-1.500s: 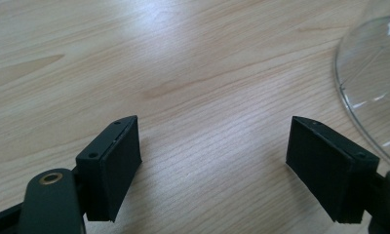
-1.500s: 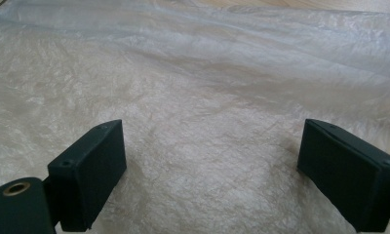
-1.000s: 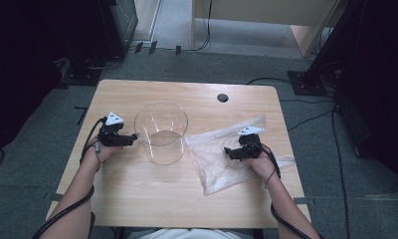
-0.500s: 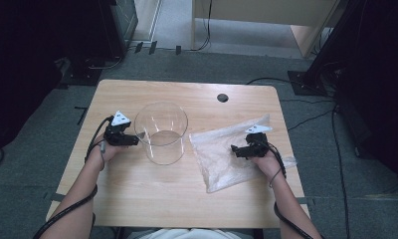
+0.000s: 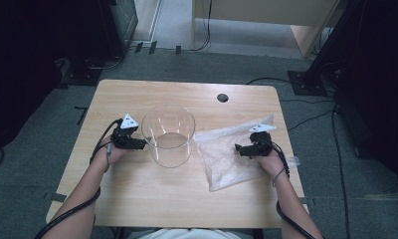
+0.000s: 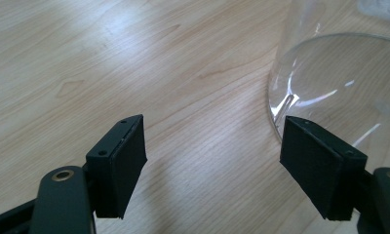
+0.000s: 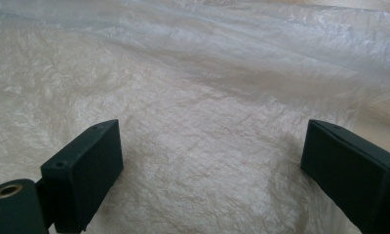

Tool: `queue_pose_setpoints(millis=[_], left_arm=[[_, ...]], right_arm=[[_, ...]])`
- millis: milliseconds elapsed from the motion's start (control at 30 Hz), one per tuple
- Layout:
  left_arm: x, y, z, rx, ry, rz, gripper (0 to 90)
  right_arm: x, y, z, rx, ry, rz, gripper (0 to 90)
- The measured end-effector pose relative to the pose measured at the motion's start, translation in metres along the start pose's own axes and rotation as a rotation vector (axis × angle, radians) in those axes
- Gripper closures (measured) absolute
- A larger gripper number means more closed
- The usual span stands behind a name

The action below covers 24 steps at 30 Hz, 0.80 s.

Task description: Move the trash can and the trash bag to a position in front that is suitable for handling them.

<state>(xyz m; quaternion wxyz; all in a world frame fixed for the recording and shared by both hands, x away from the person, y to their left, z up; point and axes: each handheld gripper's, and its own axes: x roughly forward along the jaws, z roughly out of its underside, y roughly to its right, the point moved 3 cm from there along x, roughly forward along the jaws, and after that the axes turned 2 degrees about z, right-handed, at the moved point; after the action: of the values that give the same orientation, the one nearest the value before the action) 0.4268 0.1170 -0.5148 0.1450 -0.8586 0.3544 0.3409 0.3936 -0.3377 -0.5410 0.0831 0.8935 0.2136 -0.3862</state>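
High view: we see the light wooden tabletop [image 5: 137, 199] with a clear round glass container [image 5: 168, 134] standing upright near its middle and a flat, crinkled clear plastic bag [image 5: 227, 159] lying just to its right. The left hand-held gripper [image 5: 143, 144] lies at the container's left wall, its tips at the glass. The right hand-held gripper [image 5: 239, 149] rests over the right half of the bag. Against the frame a second ago, we note the left hand-held gripper has come closer to the container wall, and the right one has shifted rightward across the bag. The container has kept its place; the bag's outline has changed slightly.

Left gripper view: the left hand-held gripper [image 6: 212, 161] stands spread wide with bare wood between its jaws; they have just been closing a little. One jaw sits against or just beside the curved glass base [image 6: 329, 83]; we cannot tell if it touches. This closeness is not readable from above.

Right gripper view: the right hand-held gripper [image 7: 210, 170] is spread wide, pinching nothing, with the wrinkled film of the bag [image 7: 193, 97] below and between the jaws. Here the film's fine creases show, which the high view blurs.
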Motion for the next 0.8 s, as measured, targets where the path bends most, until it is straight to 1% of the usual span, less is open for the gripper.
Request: queue_pose_setpoints(millis=[67,433,467,500,533,567,633,700,800], left_arm=[[0.002,0.006,-0.002,-0.005,-0.003,0.011,24.3],[0.005,0.020,-0.008,-0.001,-0.017,0.038,24.2],[0.005,0.021,-0.008,0.003,-0.021,0.039,24.2],[0.005,0.022,-0.008,0.005,-0.025,0.039,24.2],[0.006,0.023,-0.009,0.001,-0.025,0.041,24.2],[0.006,0.024,-0.009,-0.003,-0.025,0.041,24.2],[0.007,0.027,-0.010,-0.010,-0.027,0.048,24.3],[0.007,0.029,-0.010,-0.005,-0.029,0.055,24.2],[0.008,0.031,-0.011,-0.002,-0.030,0.057,24.2]], right_arm=[[-0.001,0.002,0.000,0.011,-0.006,0.007,7.8],[-0.003,0.009,0.002,0.006,-0.011,0.005,7.9],[-0.003,0.009,0.002,0.006,-0.011,0.005,7.9],[-0.003,0.009,0.001,-0.004,-0.010,0.008,7.9],[-0.003,0.009,0.001,-0.004,-0.010,0.008,7.9],[-0.003,0.008,0.000,-0.015,-0.008,0.007,7.9],[-0.003,0.008,0.000,-0.014,-0.006,0.006,7.9],[-0.004,0.006,-0.001,-0.001,-0.004,-0.005,7.9],[-0.005,0.004,-0.004,0.001,0.004,-0.013,7.9]])
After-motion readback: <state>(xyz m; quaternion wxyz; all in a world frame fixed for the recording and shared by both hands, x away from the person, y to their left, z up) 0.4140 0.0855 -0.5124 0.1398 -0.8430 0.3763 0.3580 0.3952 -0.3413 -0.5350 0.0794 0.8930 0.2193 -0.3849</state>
